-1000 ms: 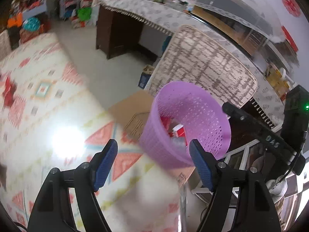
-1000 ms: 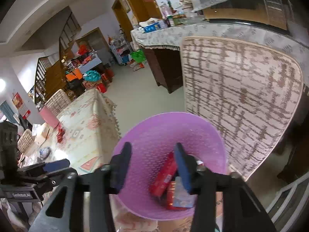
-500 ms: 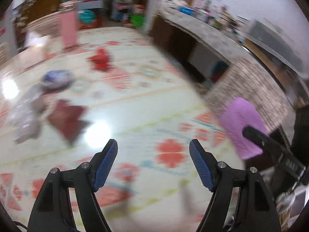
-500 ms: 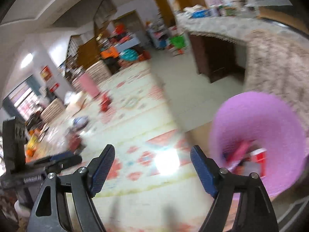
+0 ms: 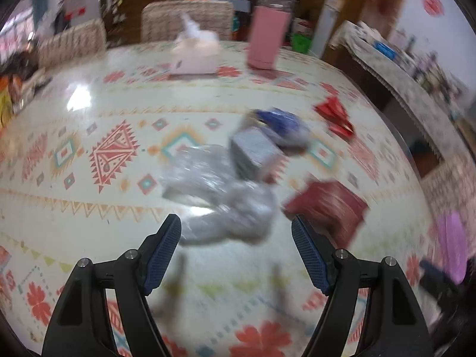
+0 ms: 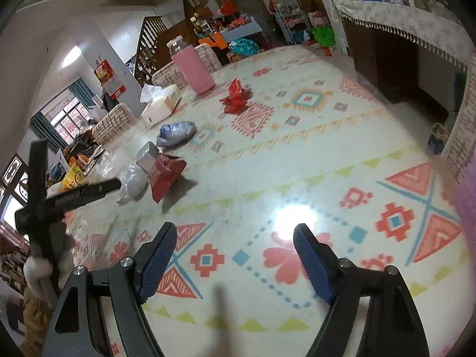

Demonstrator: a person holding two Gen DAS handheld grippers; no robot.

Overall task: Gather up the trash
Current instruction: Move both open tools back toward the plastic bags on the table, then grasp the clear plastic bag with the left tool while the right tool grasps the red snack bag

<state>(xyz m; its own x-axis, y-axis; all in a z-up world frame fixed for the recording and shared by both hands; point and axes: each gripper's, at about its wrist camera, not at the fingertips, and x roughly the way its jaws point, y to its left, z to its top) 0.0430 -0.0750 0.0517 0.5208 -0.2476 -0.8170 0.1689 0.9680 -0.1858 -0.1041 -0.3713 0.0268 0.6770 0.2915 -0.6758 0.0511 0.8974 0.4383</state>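
Note:
My left gripper (image 5: 236,253) is open and empty, just in front of a crumpled clear plastic bag (image 5: 220,199) on the patterned table. Behind the bag lie a small grey box (image 5: 253,151), a blue wrapper (image 5: 282,125), a dark red packet (image 5: 327,205) and a red wrapper (image 5: 336,117). My right gripper (image 6: 235,255) is open and empty above the table. In its view I see the clear bag (image 6: 134,183), grey box (image 6: 147,156), dark red packet (image 6: 165,174), blue wrapper (image 6: 177,132) and red wrapper (image 6: 236,96). The purple basket (image 5: 452,245) is at the far right.
A pink jar (image 6: 193,70) and a white tissue box (image 6: 160,104) stand at the table's far side. The left gripper's body (image 6: 59,199) reaches in from the left of the right wrist view. A cloth-covered counter (image 6: 401,9) and chairs surround the table (image 6: 297,154).
Both grippers have swung left, away from the purple basket and over the table. The right gripper has opened. The left gripper now faces the clear bag closely.

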